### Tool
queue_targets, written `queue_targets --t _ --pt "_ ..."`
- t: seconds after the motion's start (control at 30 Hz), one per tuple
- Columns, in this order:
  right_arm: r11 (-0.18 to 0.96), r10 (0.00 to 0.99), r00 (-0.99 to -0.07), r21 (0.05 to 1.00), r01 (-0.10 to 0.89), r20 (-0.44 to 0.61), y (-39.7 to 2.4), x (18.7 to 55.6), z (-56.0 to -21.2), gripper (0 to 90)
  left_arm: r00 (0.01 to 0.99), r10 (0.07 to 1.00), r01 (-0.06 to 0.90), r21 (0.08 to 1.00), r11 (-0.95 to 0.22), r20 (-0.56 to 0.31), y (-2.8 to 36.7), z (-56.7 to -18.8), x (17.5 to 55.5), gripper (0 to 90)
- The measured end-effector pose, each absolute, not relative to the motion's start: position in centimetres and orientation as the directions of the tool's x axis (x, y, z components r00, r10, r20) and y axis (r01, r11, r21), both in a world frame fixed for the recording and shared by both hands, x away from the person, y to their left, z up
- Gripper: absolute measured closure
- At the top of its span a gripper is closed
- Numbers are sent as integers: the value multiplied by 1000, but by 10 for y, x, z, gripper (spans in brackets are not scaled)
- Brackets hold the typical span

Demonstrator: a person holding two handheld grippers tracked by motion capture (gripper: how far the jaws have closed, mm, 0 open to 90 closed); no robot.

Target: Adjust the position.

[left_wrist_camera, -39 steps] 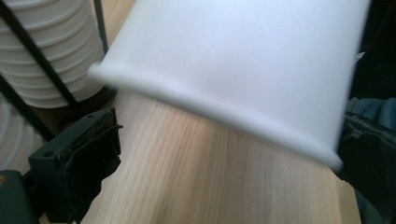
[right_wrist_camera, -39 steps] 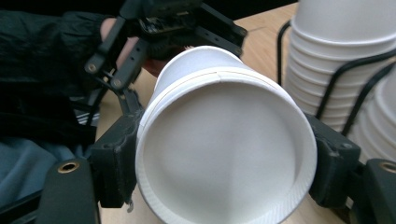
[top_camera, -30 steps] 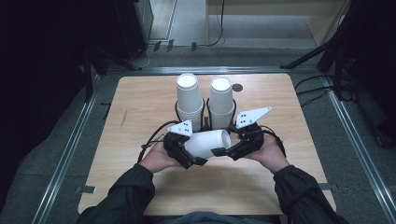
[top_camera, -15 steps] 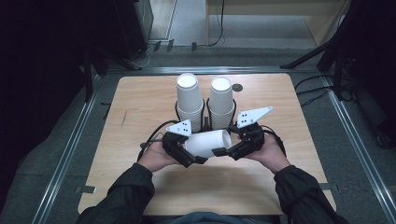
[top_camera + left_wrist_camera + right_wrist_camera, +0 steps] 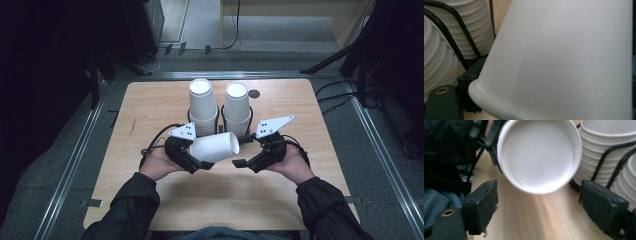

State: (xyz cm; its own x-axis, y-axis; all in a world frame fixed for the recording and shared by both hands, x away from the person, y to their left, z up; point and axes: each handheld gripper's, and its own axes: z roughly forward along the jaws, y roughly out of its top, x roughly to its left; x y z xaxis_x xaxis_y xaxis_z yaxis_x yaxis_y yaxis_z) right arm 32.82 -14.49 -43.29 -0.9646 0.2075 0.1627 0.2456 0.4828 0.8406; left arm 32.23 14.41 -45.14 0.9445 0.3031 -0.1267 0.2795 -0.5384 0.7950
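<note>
A white paper cup [image 5: 215, 146] lies on its side in the air just above the wooden table [image 5: 150, 110]. My left gripper [image 5: 192, 157] is shut on the cup near its rolled rim [image 5: 489, 100]; one black finger [image 5: 441, 102] shows beside the rim. The cup's round base [image 5: 539, 155] faces my right gripper [image 5: 243, 151]. That gripper's jaws have just been opening, and it stands open, its pads [image 5: 482, 205] short of the cup and wide apart, with nothing between them.
Two tall stacks of white cups [image 5: 201, 105] [image 5: 236, 102] stand in black wire holders just behind the held cup, close to both grippers. A small dark disc [image 5: 254, 93] lies on the table behind the right stack.
The right gripper's jaws have spread apart from the cup's base end. The cup stays in the left gripper, and both hands have barely moved.
</note>
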Motion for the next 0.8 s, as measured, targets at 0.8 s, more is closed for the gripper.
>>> queue_targets --t 0.8 --pt "578 223 -967 782 232 122 -144 329 -446 166 927 338 360 636 -683 -162 141 -463 332 101"
